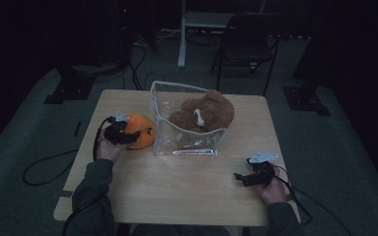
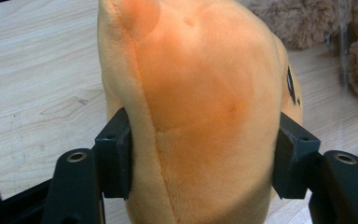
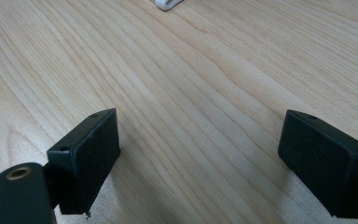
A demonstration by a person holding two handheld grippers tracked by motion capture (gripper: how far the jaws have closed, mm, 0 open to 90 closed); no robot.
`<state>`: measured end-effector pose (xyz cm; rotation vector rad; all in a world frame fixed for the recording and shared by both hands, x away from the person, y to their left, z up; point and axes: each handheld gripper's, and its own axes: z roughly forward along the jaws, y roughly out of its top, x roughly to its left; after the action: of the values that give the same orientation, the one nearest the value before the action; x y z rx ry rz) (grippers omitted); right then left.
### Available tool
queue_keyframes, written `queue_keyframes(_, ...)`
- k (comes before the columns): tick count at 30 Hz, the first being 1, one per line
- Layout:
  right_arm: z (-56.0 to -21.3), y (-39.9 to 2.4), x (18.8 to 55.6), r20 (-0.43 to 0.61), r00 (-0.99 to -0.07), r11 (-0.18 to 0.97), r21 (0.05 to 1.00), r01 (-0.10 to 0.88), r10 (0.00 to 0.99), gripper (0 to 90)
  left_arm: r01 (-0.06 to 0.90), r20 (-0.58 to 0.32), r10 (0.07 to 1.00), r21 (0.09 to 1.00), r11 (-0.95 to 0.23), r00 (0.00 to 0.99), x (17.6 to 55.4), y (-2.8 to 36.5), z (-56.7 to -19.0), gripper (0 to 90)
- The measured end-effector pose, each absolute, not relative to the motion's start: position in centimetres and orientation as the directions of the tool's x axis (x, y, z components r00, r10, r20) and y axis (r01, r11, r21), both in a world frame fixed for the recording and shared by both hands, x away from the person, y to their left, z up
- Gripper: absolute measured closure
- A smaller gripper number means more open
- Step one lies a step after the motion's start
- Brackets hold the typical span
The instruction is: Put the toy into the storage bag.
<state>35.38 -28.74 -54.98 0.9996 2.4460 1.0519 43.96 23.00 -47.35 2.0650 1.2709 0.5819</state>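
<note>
Nearest the high camera are the person's forearms, coming in over the near edge of the wooden table point(image 1: 177, 191). The table is the largest thing here. On its far half stands a clear plastic bag point(image 1: 187, 142), open at the top, with a brown plush bear point(image 1: 204, 113) sitting inside. Just left of the bag, touching or nearly touching its side, lies the orange plush toy point(image 1: 140, 130).

The left gripper point(image 1: 120, 132) is at the toy's left side. In the left gripper view both pads press into the orange plush point(image 2: 196, 116), one on each flank, the jaws about half closed around it.

The right gripper point(image 1: 248, 177) rests on the table's near right part, well apart from the bag. In the right gripper view its jaws stand wide with bare wood between them.
</note>
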Motion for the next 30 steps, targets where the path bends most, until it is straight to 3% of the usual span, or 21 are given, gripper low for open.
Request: queue_keyframes(30,-54.98,-28.73,35.37,0.003,-0.714,0.491,0.725,0.483,0.7,12.0,0.588,0.061,0.901,0.739,-0.33,0.429,43.22,23.3,-46.62,41.4)
